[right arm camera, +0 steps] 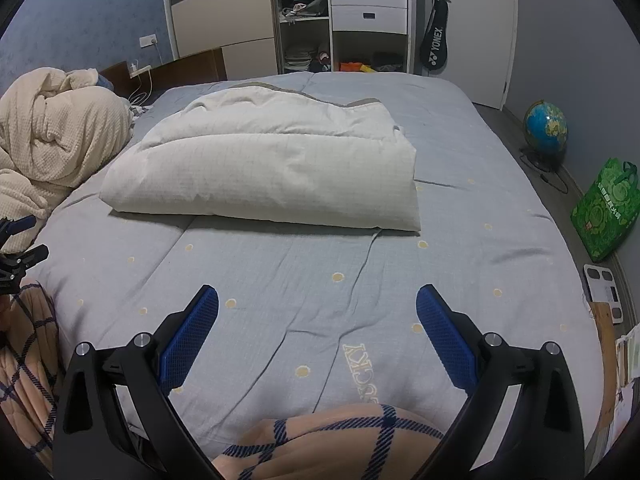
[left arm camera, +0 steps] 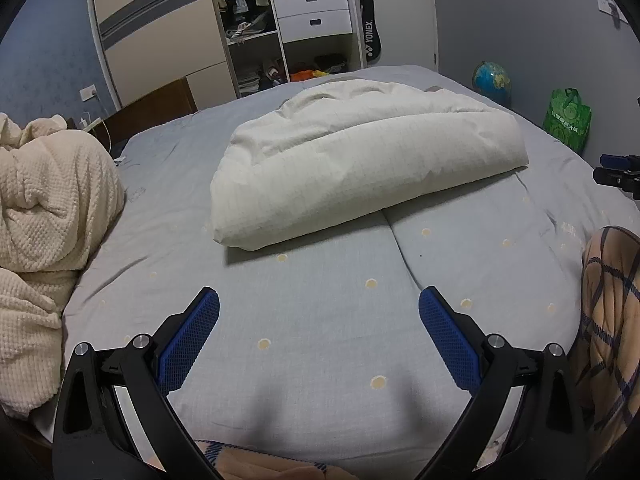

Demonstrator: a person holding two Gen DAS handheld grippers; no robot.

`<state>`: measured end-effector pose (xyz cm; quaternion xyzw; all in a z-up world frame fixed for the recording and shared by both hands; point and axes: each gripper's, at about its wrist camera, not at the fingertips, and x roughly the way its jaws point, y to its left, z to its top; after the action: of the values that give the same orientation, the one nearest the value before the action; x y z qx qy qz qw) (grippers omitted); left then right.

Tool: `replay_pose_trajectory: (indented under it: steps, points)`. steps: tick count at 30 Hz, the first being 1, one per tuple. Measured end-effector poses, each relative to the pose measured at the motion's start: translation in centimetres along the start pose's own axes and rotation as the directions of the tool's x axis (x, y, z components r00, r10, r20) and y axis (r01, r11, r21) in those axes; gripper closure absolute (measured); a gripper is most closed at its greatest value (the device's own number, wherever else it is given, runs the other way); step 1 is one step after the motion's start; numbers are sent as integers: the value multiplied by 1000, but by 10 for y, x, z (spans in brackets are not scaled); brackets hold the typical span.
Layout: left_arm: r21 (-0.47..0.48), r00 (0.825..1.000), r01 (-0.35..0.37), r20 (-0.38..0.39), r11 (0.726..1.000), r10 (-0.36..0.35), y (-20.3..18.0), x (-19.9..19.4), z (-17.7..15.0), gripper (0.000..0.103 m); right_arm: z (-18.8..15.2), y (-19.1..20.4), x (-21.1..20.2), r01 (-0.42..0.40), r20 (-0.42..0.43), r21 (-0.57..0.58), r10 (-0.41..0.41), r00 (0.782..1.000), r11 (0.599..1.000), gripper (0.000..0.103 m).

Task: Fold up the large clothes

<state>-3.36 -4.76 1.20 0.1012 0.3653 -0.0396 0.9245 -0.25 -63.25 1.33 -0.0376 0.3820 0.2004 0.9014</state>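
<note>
A white quilt [left arm camera: 360,160] lies folded into a thick bundle in the middle of the grey bed [left arm camera: 320,320]; it also shows in the right wrist view [right arm camera: 272,168]. My left gripper [left arm camera: 319,300] is open and empty, held above the bed's near part, well short of the quilt. My right gripper [right arm camera: 317,298] is open and empty, also above the near part of the bed [right arm camera: 320,280]. Each gripper's tip shows at the edge of the other's view: the right gripper [left arm camera: 618,172] and the left gripper [right arm camera: 20,240].
A cream waffle blanket [left arm camera: 44,220] is heaped at the bed's left side. My plaid-clad legs [right arm camera: 340,440] are at the near edge. A wardrobe with drawers [right arm camera: 368,4], a globe [right arm camera: 546,130], a green bag [right arm camera: 604,208] and a scale [right arm camera: 604,292] stand beyond and right.
</note>
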Motion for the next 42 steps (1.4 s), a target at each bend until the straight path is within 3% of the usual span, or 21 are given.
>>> replay_pose_trajectory:
  steps: [42]
  points:
    - [-2,1000,-2,-10,1000,2,1,3,-1,7,-1,1,2,-6,-5,3,6,1000,1000,8]
